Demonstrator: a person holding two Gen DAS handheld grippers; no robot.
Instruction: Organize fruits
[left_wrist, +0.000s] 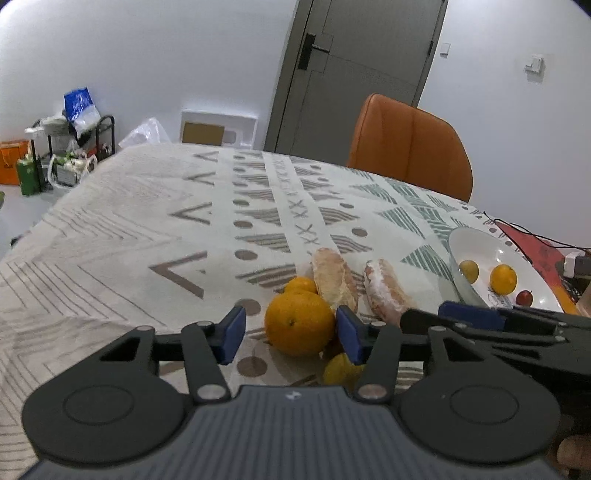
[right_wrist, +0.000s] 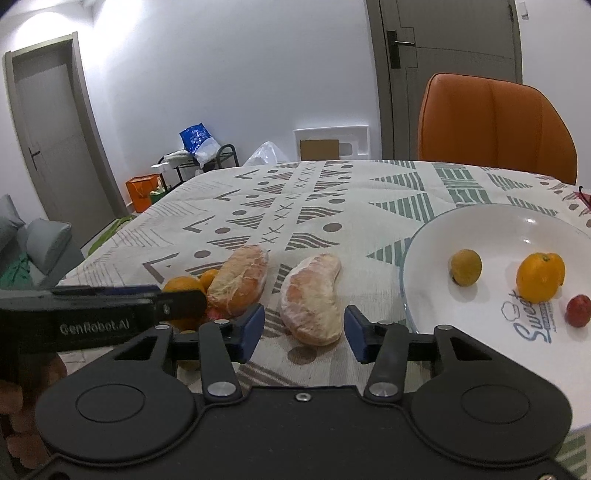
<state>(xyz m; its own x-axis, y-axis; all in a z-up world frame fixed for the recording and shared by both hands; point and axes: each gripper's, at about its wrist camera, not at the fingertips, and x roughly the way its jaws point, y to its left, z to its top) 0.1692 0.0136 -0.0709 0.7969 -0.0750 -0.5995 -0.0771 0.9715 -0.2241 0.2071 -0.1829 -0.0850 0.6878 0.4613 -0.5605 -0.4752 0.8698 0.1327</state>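
The worktop (right_wrist: 332, 192) wears a patterned cloth. At its middle lie two peeled citrus segments (right_wrist: 312, 301) side by side, with whole oranges (left_wrist: 299, 323) at their 8 o'clock. A white plate (right_wrist: 480, 229) stands at 3 o'clock.

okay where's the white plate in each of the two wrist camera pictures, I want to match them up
Left wrist view: the white plate sits at the right edge, past the right claw, seen at a steep angle.
Right wrist view: the white plate fills the right side, beside the near pomelo segment.
Shared landmark: the orange chair behind the table.
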